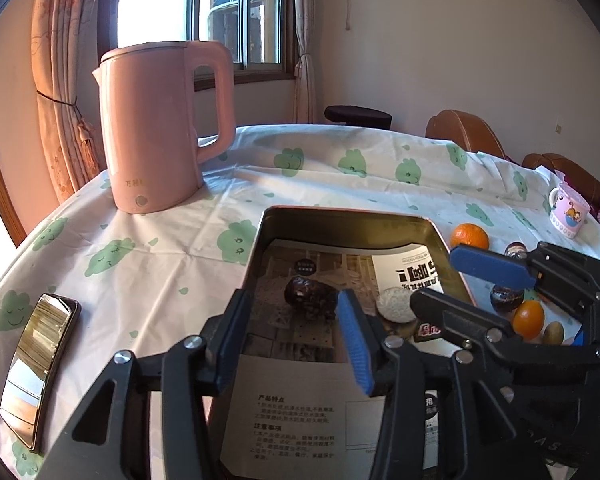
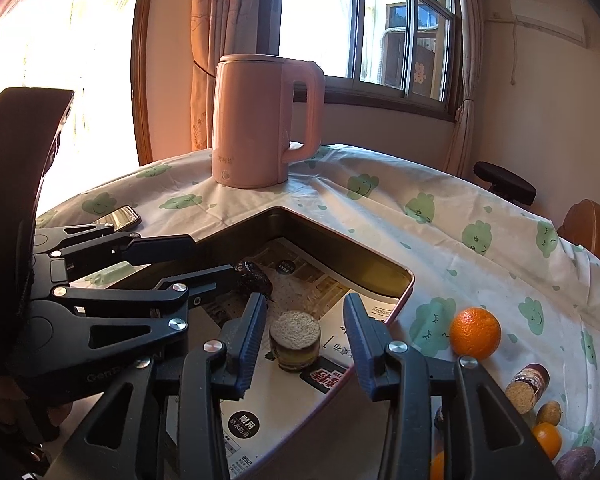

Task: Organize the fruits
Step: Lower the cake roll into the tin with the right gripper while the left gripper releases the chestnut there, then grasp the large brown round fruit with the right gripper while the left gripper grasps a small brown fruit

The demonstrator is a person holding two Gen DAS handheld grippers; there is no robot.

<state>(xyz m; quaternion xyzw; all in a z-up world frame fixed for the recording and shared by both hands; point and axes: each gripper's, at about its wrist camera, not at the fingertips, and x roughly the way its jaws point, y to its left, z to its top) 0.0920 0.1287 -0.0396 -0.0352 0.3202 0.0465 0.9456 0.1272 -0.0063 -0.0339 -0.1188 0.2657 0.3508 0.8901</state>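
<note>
Our left gripper [image 1: 296, 336] hovers, jaws apart, over the dark fruit [image 1: 310, 298], maybe a passion fruit, in the tin [image 1: 348, 216]. Right gripper [image 2: 306, 344] gapes empty too. Oranges [image 2: 475, 333] wait on the tablecloth; mostly undone.

Left gripper [image 1: 296, 336] and right gripper [image 2: 306, 340] both gape empty.

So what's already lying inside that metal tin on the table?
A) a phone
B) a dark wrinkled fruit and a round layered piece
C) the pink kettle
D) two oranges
B: inside the tin lie a dark wrinkled fruit and a round layered piece, while the oranges sit outside on the cloth.
</note>
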